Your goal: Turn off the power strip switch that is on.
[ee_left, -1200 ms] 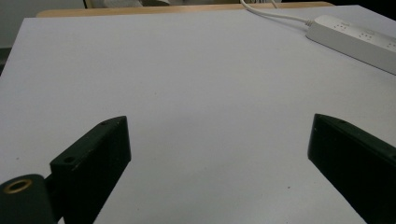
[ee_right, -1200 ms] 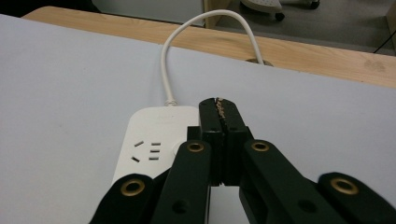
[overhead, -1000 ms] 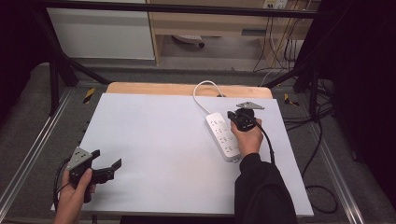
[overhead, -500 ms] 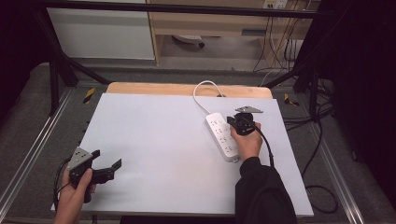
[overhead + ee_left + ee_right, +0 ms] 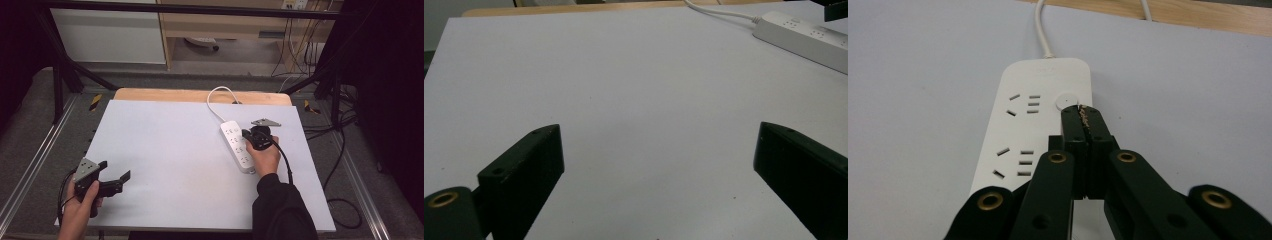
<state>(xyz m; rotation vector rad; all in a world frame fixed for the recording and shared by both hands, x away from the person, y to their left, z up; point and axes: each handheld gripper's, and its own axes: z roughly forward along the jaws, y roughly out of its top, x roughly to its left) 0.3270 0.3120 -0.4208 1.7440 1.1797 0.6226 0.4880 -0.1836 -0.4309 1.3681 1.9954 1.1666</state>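
Two grippers from above: my left gripper (image 5: 116,181) gapes wide near the table's (image 5: 165,150) front-left corner, my right gripper (image 5: 248,136) over the power strip (image 5: 236,145). Left gripper view: strip lies well apart. Right gripper view: jaws pressed together, empty, tips beside its round button (image 5: 1066,101).

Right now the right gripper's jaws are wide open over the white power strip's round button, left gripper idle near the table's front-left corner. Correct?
Not quite. The right gripper has its jaws shut, tips together at the round button on the white power strip; the right gripper view shows it. The left gripper does sit near the table's front-left corner.
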